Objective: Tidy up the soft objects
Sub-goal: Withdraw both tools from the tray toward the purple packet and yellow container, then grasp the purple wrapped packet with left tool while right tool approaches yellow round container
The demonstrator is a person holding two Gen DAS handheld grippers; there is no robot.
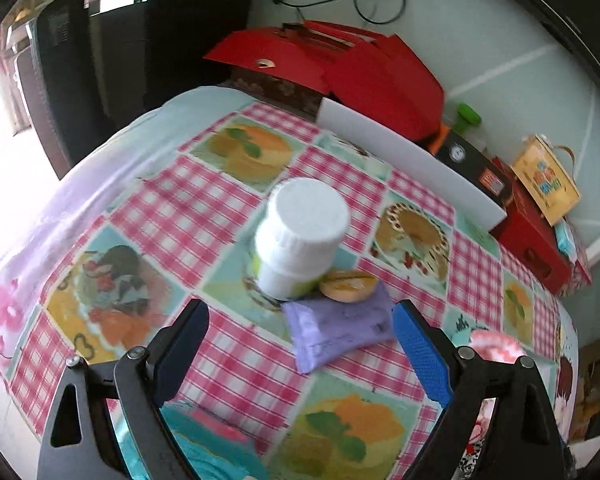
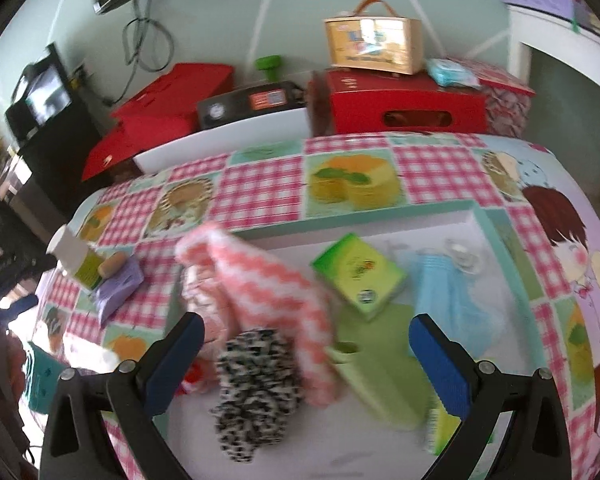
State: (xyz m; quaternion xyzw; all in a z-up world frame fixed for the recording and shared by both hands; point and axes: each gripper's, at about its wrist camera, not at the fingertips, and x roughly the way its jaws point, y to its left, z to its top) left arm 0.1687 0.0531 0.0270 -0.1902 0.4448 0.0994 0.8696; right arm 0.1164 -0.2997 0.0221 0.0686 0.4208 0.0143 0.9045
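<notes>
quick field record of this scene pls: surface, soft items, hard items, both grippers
surface: checked tablecloth
soft items: pink-white cloth, black-white scrunchie, blue cloth, purple pouch
hard items: white bottle beside the pouch, green box
left gripper: fingers open, empty
right gripper: fingers open, empty

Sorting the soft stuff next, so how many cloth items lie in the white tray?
3: pink-and-white knit cloth at the tray's left, black-and-white speckled cloth in front of it, light blue cloth at right. More may be hidden.
</notes>
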